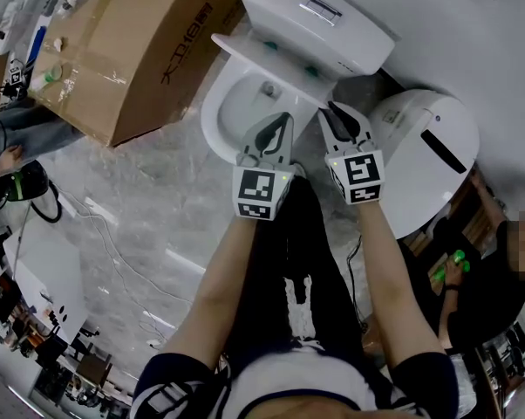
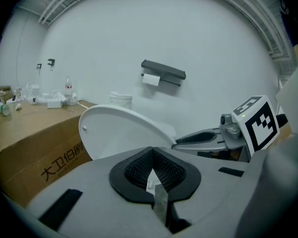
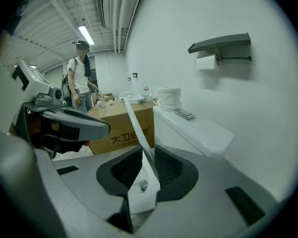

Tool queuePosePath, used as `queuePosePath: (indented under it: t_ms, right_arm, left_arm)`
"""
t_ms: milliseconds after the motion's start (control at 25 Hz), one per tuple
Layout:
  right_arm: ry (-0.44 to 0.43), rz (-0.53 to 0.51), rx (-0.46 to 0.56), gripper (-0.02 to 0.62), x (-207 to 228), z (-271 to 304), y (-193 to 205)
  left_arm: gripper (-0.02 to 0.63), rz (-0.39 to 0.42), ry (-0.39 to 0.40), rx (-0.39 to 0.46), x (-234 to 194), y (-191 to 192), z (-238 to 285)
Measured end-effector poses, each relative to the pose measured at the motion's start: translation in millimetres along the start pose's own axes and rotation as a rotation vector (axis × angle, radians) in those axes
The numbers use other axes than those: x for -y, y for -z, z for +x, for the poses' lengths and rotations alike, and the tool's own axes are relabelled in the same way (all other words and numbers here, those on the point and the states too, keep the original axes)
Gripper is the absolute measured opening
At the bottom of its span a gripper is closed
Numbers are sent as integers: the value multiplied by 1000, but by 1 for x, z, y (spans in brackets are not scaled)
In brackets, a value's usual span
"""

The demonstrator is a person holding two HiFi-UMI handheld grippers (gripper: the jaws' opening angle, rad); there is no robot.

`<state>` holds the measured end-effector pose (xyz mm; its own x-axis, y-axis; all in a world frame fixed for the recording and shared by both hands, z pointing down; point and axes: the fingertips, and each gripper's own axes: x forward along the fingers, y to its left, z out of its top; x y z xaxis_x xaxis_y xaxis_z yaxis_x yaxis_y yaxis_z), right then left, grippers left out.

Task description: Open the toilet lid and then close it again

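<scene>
Underfoot, the grey marbled floor point(image 1: 149, 199) carries everything, and a white wall rises behind. Next in size is a large cardboard box point(image 1: 140, 51) just beside the toilet point(image 1: 236, 103), on its left in the head view. The toilet stands against the wall with its tank point(image 1: 323, 24) at the back and the bowl uncovered. A rounded white bin with a dark slot point(image 1: 424, 160) sits close on the toilet's other side.

The toilet lid point(image 1: 245, 49) is raised and stands near upright between bowl and tank; the left gripper view shows its broad oval face point(image 2: 119, 130), while the right gripper view sees it edge-on point(image 3: 136, 128).

The right gripper point(image 1: 334, 112) pinches the lid's rim, which runs straight up between its jaws point(image 3: 145, 155). The left gripper point(image 1: 284, 119) hangs over the bowl just beside it, jaws pressed together with nothing between them point(image 2: 152, 155), clear of the lid.

On the wall above the tank is a dark paper holder point(image 3: 221, 42), and a white paper roll point(image 3: 169, 98) stands on the tank top.
</scene>
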<state>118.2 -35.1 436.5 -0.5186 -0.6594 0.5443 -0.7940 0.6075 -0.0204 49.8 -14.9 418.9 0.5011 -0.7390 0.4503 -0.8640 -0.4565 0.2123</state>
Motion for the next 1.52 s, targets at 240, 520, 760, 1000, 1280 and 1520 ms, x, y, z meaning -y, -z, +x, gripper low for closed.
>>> queuePosePath:
  t_ms: [240,520,760,1000,1280,1520]
  right_arm:
    - [-23,-3,-13,57,-11,-1,4]
    - [-40,-25,-32,60,-27,-3,12]
    - [-55,-50,-49,61,-41,-4,18]
    - [-61,-58,-54,64,-49,-5,23]
    - [-78,-73,-67,66,-58,-4,28]
    - [-89,-73,-70,69,-67,-5,33]
  left_arm:
    - [6,-38,-3,-7,-3,6,-2]
    - [6,-85,5,-21,-3,15,-9]
    - [6,-143,24,-17,-2,18,-15]
    - [39,-198,65,-20,2,24,-21]
    - [46,-267,54,-9,1,28,-27]
    - [48,-266,48,-22,3,32,-31]
